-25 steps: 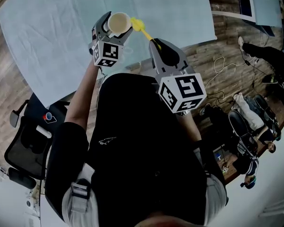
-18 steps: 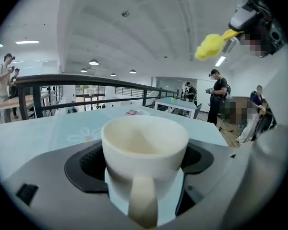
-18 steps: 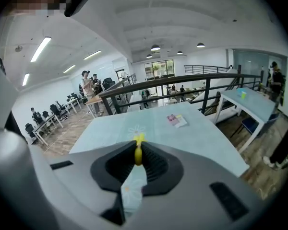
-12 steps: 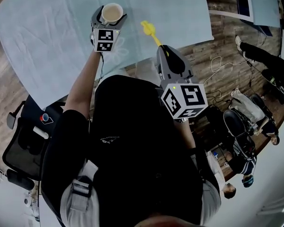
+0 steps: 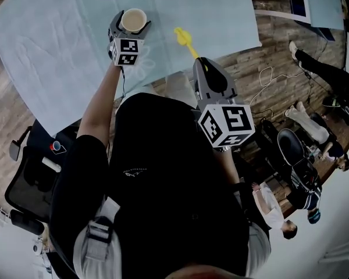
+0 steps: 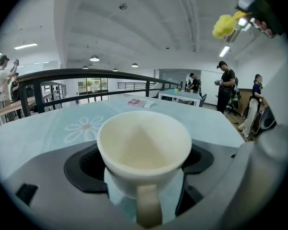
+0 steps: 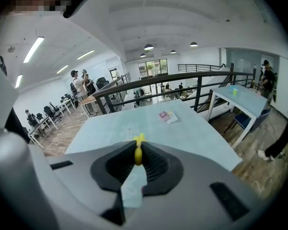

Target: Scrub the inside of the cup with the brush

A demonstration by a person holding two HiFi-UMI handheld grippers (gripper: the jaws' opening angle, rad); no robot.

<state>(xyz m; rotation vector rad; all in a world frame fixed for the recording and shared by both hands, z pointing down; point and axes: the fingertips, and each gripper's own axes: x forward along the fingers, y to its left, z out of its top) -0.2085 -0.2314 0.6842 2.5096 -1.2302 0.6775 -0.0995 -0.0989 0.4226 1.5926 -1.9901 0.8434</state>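
Nearest the body, the right gripper is closed on the handle of the yellow brush, its head pointed out over the table; farther out, the cream cup is clasped upright, mouth up, by the left gripper, well apart from the brush. The cup should be kept level and firmly held while the brush head is brought across, lowered inside and worked round wall and bottom. One brush, one cup, two grippers and one table are counted.
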